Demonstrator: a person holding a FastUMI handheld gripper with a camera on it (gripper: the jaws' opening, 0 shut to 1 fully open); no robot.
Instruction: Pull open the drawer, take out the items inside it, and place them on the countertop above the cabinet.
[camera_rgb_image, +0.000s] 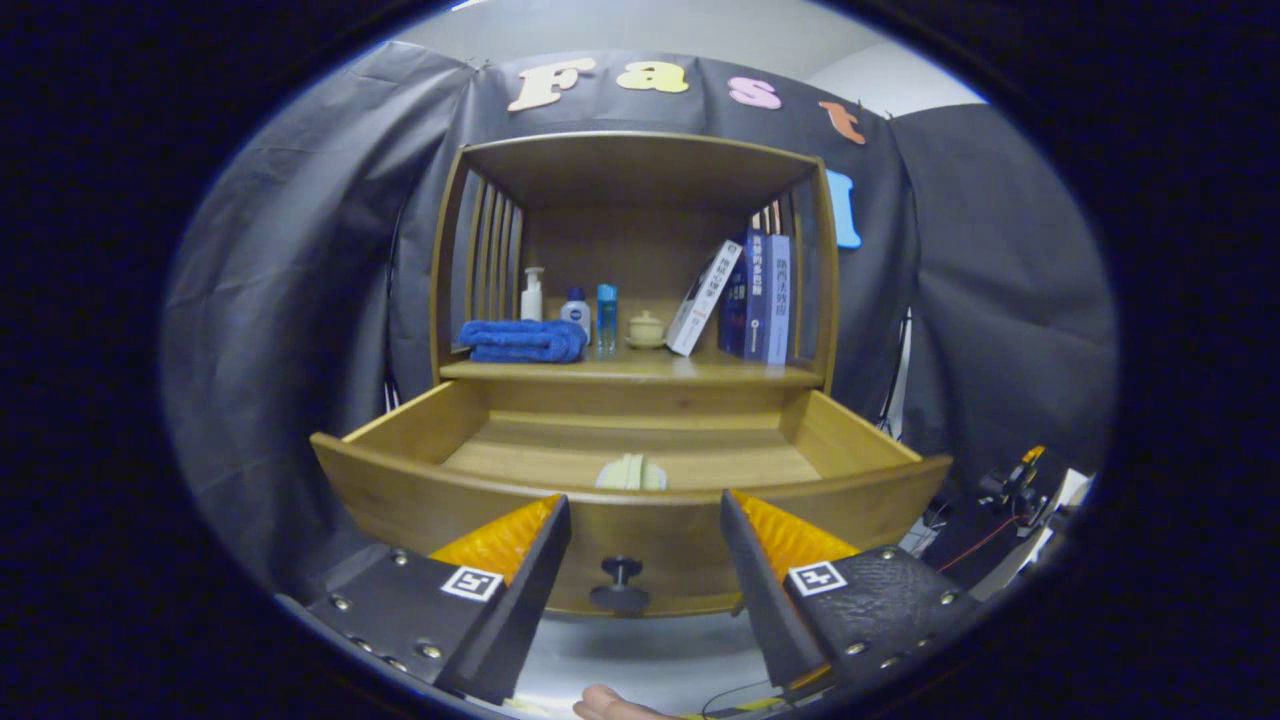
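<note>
The wooden drawer (640, 520) stands pulled out toward me, its curved front panel just ahead of my fingers. A dark round knob (621, 572) sits on that front, between my fingers and a little beyond them. Inside the drawer a pale, roundish item (631, 473) lies near the front wall, partly hidden by the rim. My gripper (645, 510) is open, its fingertips level with the drawer's front rim and nothing between them. Above the drawer is the countertop (640, 371) of the cabinet.
On the countertop lie a folded blue towel (524, 340), a white pump bottle (533, 294), two small bottles (592, 312), a cream lidded pot (646, 329) and several books (745, 297) leaning at the right. Cables and gear (1010, 490) sit low right. A fingertip (605, 704) shows below.
</note>
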